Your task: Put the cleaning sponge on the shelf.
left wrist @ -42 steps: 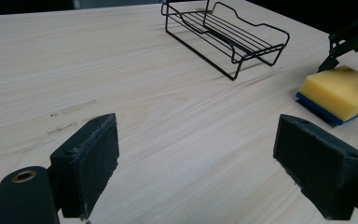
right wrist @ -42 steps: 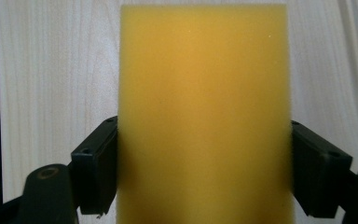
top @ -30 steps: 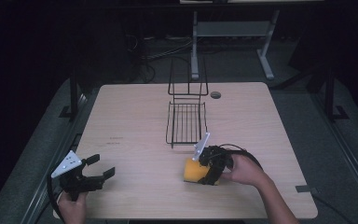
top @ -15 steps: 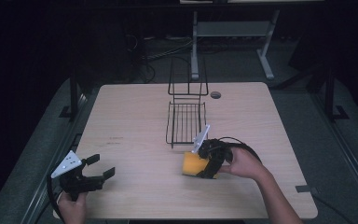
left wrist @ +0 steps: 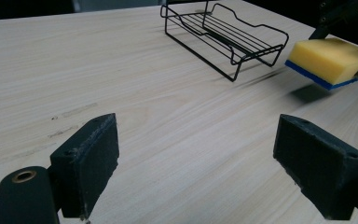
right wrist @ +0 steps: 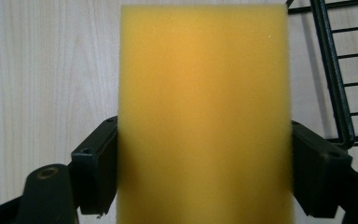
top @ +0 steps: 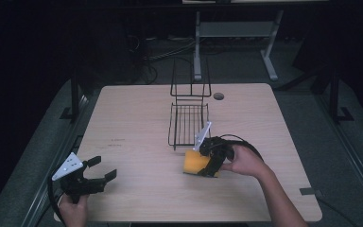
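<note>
A yellow sponge (top: 194, 162) with a blue underside hangs a little above the wooden table (top: 137, 113), held by my right gripper (top: 207, 163), which is shut on its two sides. Seen from the right gripper view, the sponge (right wrist: 205, 112) stands between the two black jaws. The left gripper view has the sponge (left wrist: 328, 58) at the upper right, lifted over its shadow. A black wire rack (top: 187, 124) stands just beyond the sponge, near the table's middle. My left gripper (top: 99, 174) rests open at the front left corner, nothing between its pads (left wrist: 91, 158).
The wire rack (left wrist: 223, 32) has a tall back section (top: 190, 80) at its far end. A round cable hole (top: 219, 96) lies in the table behind it. Beyond the table are a dark floor, cables and a grey stand (top: 236, 28).
My right gripper has lifted the sponge slightly and carried it a little toward the wire rack. The left gripper has stayed where it was.
</note>
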A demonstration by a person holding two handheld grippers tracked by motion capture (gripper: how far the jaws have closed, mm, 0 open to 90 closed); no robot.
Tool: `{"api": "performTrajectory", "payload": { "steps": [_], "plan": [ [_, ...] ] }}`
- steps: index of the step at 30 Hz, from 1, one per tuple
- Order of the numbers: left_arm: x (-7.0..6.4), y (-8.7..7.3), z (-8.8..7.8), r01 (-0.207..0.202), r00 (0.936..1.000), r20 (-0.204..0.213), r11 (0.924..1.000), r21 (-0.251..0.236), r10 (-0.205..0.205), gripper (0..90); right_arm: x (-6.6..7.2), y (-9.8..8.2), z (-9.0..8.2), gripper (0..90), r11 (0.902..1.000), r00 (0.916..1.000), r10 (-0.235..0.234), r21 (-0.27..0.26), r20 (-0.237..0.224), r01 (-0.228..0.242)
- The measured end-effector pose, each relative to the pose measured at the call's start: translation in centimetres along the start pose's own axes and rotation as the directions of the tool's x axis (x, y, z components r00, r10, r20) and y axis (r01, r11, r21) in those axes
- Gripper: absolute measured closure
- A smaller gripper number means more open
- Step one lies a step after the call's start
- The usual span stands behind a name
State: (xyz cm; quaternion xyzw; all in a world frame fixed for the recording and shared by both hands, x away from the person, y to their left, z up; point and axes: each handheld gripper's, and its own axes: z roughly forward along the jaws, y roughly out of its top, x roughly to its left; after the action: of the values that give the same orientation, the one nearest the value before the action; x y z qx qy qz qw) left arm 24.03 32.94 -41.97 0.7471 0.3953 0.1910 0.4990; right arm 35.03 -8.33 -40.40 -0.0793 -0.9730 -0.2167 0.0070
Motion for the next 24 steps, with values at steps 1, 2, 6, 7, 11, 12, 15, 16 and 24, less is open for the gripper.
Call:
{"api": "performTrajectory", "payload": {
  "steps": [1,2,6,7,11,12,15,16,24],
  "plan": [
    [0.0,0.0,0.0,-0.002,1.0,-0.001,1.0,0.001,0.002,13.4,-0.1,0.1,0.0,21.6,1.0,1.0,-0.006,-0.004,0.0,0.006],
    [0.0,0.0,0.0,-0.003,1.0,0.0,1.0,0.001,0.003,13.4,-0.2,0.1,0.0,21.6,1.0,1.0,-0.009,-0.004,0.001,0.009],
    [-0.1,0.1,0.1,-0.006,1.0,0.001,1.0,0.0,0.006,13.4,-0.4,0.5,-0.2,21.6,1.0,1.0,-0.007,-0.003,0.003,0.007],
    [-0.1,0.1,0.1,-0.006,1.0,0.001,1.0,0.0,0.006,13.4,-0.4,0.6,-0.3,21.6,0.9999,1.0,-0.008,-0.007,0.005,0.008],
    [0.0,0.1,0.1,-0.005,1.0,-0.001,1.0,-0.001,0.005,13.4,-0.7,0.7,-0.3,21.6,1.0,1.0,-0.004,-0.009,0.001,0.004],
    [0.0,0.1,0.1,-0.006,1.0,0.0,1.0,-0.001,0.006,13.4,-0.8,0.8,-0.3,21.6,1.0,1.0,-0.005,-0.005,0.003,0.005],
    [-0.1,0.1,0.0,-0.007,1.0,-0.002,1.0,-0.003,0.007,13.4,-1.1,1.0,-0.4,21.6,0.9999,1.0,-0.006,-0.008,-0.001,0.006],
    [-0.1,0.1,0.0,-0.007,1.0,-0.003,1.0,-0.004,0.007,13.4,-1.2,1.2,-0.4,21.6,0.9999,1.0,-0.008,-0.008,-0.001,0.008],
    [0.0,0.1,0.0,-0.005,1.0,-0.005,1.0,-0.007,0.005,13.4,-1.7,2.1,-0.5,21.6,0.9999,0.9999,-0.01,-0.01,-0.006,0.01]
  ]
}}
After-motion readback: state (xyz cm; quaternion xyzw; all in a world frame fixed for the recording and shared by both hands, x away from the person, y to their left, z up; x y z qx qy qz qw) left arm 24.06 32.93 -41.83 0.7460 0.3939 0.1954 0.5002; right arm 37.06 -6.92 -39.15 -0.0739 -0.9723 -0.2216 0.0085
